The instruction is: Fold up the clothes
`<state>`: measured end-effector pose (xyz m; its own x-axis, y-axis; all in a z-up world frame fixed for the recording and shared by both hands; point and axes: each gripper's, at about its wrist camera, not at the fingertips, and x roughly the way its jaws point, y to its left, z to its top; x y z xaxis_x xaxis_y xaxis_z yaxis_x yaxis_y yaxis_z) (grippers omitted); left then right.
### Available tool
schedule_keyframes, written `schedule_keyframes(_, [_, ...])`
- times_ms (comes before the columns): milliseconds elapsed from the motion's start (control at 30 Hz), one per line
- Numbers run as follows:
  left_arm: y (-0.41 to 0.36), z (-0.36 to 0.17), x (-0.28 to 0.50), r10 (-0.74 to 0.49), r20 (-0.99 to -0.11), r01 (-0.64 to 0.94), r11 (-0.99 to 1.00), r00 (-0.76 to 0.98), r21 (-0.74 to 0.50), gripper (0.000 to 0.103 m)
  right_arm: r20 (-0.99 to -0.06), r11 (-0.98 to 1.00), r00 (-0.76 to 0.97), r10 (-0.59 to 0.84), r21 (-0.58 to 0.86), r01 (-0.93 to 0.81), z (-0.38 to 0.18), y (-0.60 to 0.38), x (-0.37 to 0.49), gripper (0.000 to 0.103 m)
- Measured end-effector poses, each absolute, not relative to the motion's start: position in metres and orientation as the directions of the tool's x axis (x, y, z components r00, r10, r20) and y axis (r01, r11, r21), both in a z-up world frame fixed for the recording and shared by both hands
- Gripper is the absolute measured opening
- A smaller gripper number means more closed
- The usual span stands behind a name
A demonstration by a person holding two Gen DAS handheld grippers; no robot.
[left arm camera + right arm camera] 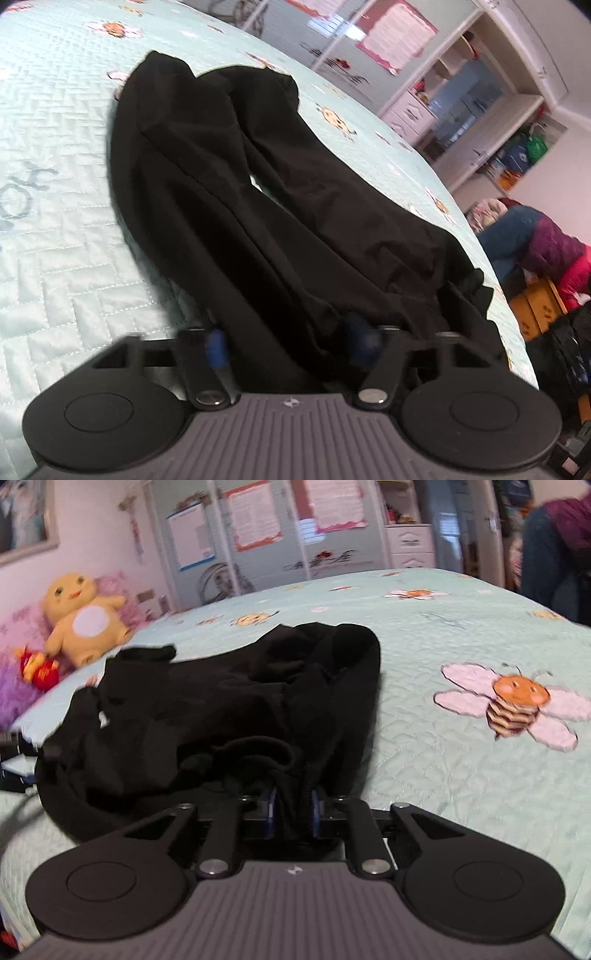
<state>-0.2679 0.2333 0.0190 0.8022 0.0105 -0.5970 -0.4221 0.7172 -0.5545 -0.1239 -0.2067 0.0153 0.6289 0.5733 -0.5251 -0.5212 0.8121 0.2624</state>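
Note:
Black trousers (221, 166) lie lengthwise on a pale green quilted bedspread (55, 240), legs running away from the camera. My left gripper (290, 339) sits at their near end. A thick fold of black cloth fills the space between its blue pads (216, 347), which press on it. In the right wrist view the same trousers (221, 701) are a rumpled heap on the bedspread (443, 775). My right gripper (294, 812) is shut narrowly on a bunched strip of the black cloth at the heap's near edge.
A yellow plush toy (81, 616) and a small red one (37, 668) rest at the bed's far left. A person in a purple jacket (546, 247) is beyond the bed's right edge. Cupboards and shelves (461, 92) line the wall behind.

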Motion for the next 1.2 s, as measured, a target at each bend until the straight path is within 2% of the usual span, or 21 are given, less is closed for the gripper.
schedule_keyframes(67, [0.242,0.017,-0.272,-0.005,-0.594,-0.428,0.689,0.804,-0.585,0.018,-0.507,0.804,0.625,0.593,0.341,-0.487,0.018,-0.211,-0.131,0.008])
schedule_keyframes(100, [0.247,0.018,-0.276,-0.011,-0.584,-0.429,0.668,0.811,-0.608,0.015,-0.491,0.786,0.614,0.618,0.400,-0.472,0.021,-0.214,-0.135,0.007])
schedule_keyframes(233, [0.258,0.040,-0.298,-0.012,-0.510,-0.378,0.656,0.860,-0.654,0.012,-0.367,0.671,0.592,0.717,0.594,-0.444,0.041,-0.234,-0.160,0.007])
schedule_keyframes(400, [0.267,0.088,-0.334,0.000,-0.370,-0.273,0.673,0.929,-0.687,0.011,-0.289,0.617,0.610,0.738,0.654,-0.437,0.074,-0.252,-0.193,0.007])
schedule_keyframes(567, [0.265,0.127,-0.362,0.004,-0.256,-0.181,0.714,0.967,-0.676,0.011,-0.322,0.633,0.598,0.734,0.642,-0.432,0.092,-0.256,-0.214,0.010])
schedule_keyframes(667, [0.257,0.122,-0.367,0.003,-0.281,-0.193,0.733,0.960,-0.653,0.011,-0.402,0.687,0.582,0.707,0.587,-0.428,0.082,-0.243,-0.224,0.013])
schedule_keyframes(833, [0.262,0.088,-0.372,-0.002,-0.392,-0.284,0.686,0.920,-0.670,0.011,-0.525,0.749,0.535,0.662,0.491,-0.445,0.046,-0.216,-0.252,0.018])
schedule_keyframes(867, [0.264,0.083,-0.374,-0.001,-0.403,-0.296,0.677,0.915,-0.674,0.011,-0.525,0.750,0.536,0.662,0.479,-0.457,0.043,-0.215,-0.261,0.023])
schedule_keyframes(933, [0.268,0.079,-0.378,0.007,-0.416,-0.312,0.672,0.909,-0.671,0.011,-0.516,0.749,0.543,0.663,0.454,-0.483,0.042,-0.213,-0.274,0.048])
schedule_keyframes(967, [0.270,0.078,-0.379,0.010,-0.419,-0.317,0.671,0.908,-0.670,0.011,-0.507,0.746,0.547,0.666,0.444,-0.497,0.044,-0.214,-0.280,0.051])
schedule_keyframes(1200, [0.271,0.073,-0.387,0.040,-0.438,-0.345,0.682,0.898,-0.645,0.011,-0.517,0.736,0.535,0.669,0.357,-0.575,0.050,-0.216,-0.298,0.054])
